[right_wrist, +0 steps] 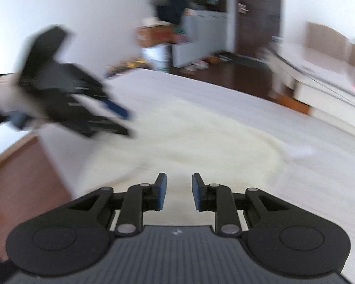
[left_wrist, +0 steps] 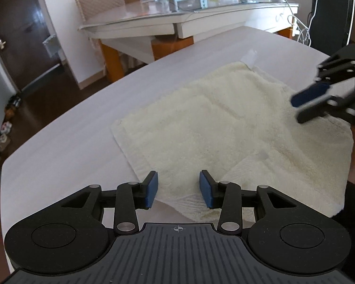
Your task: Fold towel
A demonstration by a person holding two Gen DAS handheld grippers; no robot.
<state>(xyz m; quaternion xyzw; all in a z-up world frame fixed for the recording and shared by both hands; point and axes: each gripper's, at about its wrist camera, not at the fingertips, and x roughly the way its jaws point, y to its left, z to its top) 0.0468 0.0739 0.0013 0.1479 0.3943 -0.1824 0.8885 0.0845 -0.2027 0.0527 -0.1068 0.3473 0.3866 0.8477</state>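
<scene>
A cream terry towel (left_wrist: 224, 118) lies flat on the white table (left_wrist: 59, 156), with a white label (left_wrist: 248, 59) at its far corner and a doubled layer at its near edge. My left gripper (left_wrist: 178, 185) hovers open over that near edge, nothing between its blue pads. My right gripper (left_wrist: 307, 105) hangs over the towel's right side. In the blurred right wrist view, the right gripper (right_wrist: 178, 190) stands open above the towel (right_wrist: 201, 142) with an empty gap. The left gripper (right_wrist: 120, 123) shows there at the left, smeared.
Beyond the table stands a glass-topped desk (left_wrist: 189, 16) crowded with appliances and boxes, with a woven chair (left_wrist: 99, 2) beside it. A dark door (left_wrist: 19, 35) is far left and cables (left_wrist: 305, 30) hang at the right. The table's edge (right_wrist: 42, 137) drops off at the left.
</scene>
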